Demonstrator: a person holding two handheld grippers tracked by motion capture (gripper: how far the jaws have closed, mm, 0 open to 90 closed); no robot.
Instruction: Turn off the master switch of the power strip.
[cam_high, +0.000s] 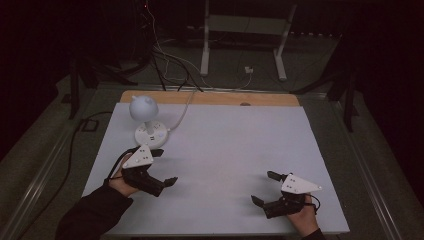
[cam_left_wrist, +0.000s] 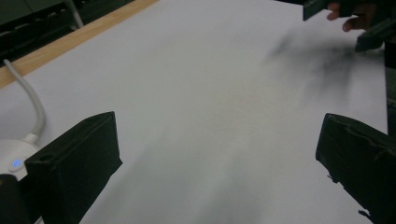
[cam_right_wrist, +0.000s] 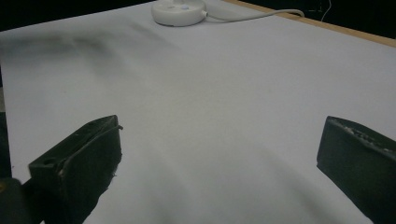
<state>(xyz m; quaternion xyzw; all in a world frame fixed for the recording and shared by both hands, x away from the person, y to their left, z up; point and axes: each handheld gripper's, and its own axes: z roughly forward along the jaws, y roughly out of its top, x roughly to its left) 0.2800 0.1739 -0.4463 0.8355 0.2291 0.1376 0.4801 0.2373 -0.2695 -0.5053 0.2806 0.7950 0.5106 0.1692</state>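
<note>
A white desk lamp (cam_high: 145, 112) with a round head stands on its round base (cam_high: 150, 135) at the back left of the white table top (cam_high: 225, 145). My left gripper (cam_high: 166, 166) hovers just in front of the base, open, with nothing between its jaws. In the left gripper view the base (cam_left_wrist: 11, 161) shows a small blue light beside the left jaw, and the left gripper (cam_left_wrist: 219, 158) is spread wide over bare table. My right gripper (cam_high: 262, 187) is near the front right, open and empty. From the right gripper (cam_right_wrist: 219, 163) the base (cam_right_wrist: 180, 11) lies far ahead.
A white cable (cam_high: 182, 112) runs from the lamp base off the back edge, where a wooden strip (cam_high: 210, 97) shows. Beyond the table a white desk frame (cam_high: 205, 45) and loose cables (cam_high: 165, 60) stand on the dark floor. The other hand's gripper (cam_left_wrist: 345, 14) appears far off.
</note>
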